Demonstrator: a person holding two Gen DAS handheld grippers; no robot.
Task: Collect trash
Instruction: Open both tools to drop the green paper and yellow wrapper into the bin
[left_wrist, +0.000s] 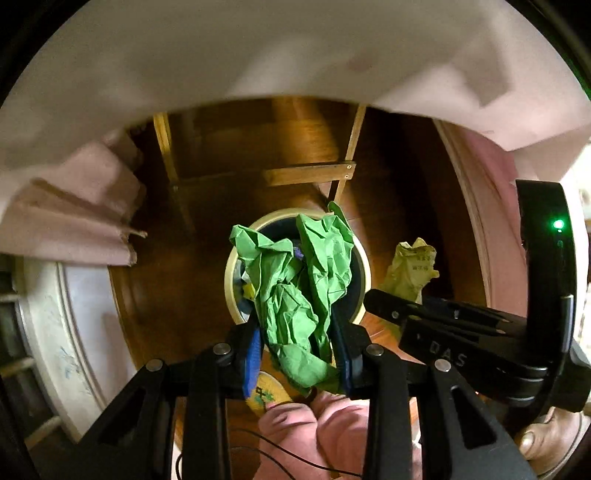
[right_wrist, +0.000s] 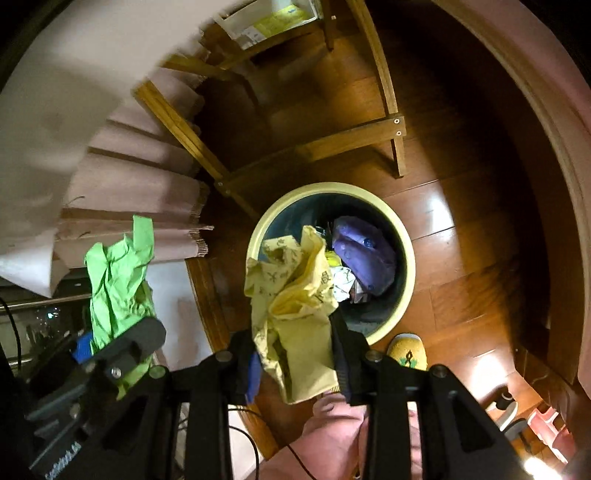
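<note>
My left gripper (left_wrist: 297, 347) is shut on a crumpled green paper (left_wrist: 299, 284) and holds it above the round cream-rimmed bin (left_wrist: 231, 266) on the wooden floor. My right gripper (right_wrist: 295, 356) is shut on a crumpled yellow paper (right_wrist: 291, 295) over the near rim of the same bin (right_wrist: 404, 243), which holds a purple wad (right_wrist: 364, 254) and other scraps. The green paper (right_wrist: 118, 280) and left gripper (right_wrist: 110, 354) show at the left of the right wrist view. The yellow paper (left_wrist: 412, 269) and right gripper (left_wrist: 391, 306) show at the right of the left wrist view.
A wooden table frame (right_wrist: 314, 147) stands just behind the bin, with a pale tablecloth (left_wrist: 258, 51) hanging over it. A yellow slipper (right_wrist: 408, 354) and my pink-clad legs (right_wrist: 332, 435) are near the bin. A box (right_wrist: 266, 18) lies under the table.
</note>
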